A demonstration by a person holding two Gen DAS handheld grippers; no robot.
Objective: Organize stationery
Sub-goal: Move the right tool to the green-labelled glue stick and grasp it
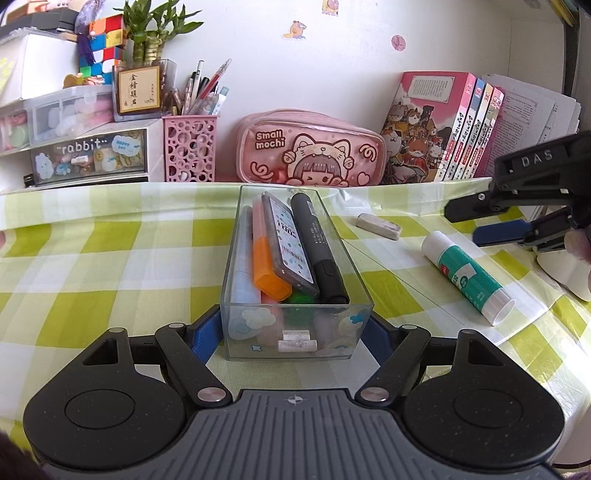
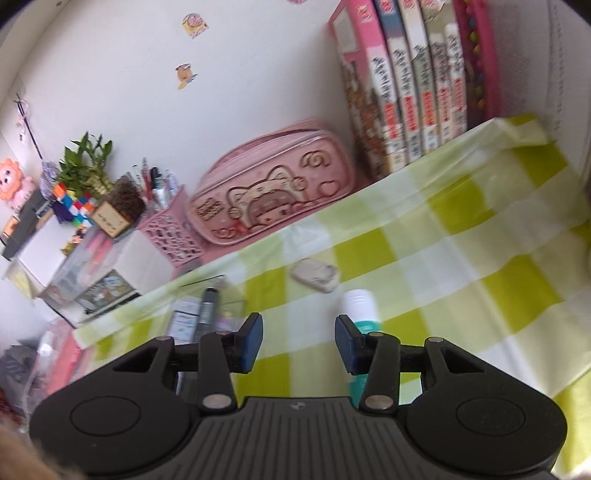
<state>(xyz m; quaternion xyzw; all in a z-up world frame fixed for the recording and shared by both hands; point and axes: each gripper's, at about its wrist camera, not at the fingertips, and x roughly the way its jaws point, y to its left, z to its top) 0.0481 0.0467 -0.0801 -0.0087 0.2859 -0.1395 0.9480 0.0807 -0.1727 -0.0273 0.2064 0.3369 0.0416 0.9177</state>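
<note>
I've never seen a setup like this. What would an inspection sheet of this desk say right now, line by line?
Surface: green-and-white checked tablecloth, wrinkled.
Job's things: clear box holding markers and highlighters; glue stick lying on its side to the right of the box; eraser lying loose behind it.
Clutter: nothing seen besides those two loose items.
Grippers: left claw straddles the near end of the box, pads at its sides; right claw open, empty, above the glue stick.
Cables: nothing seen.
Surroundings: pink pencil case, pink pen cup, row of books, drawer unit, plant along the white wall.
</note>
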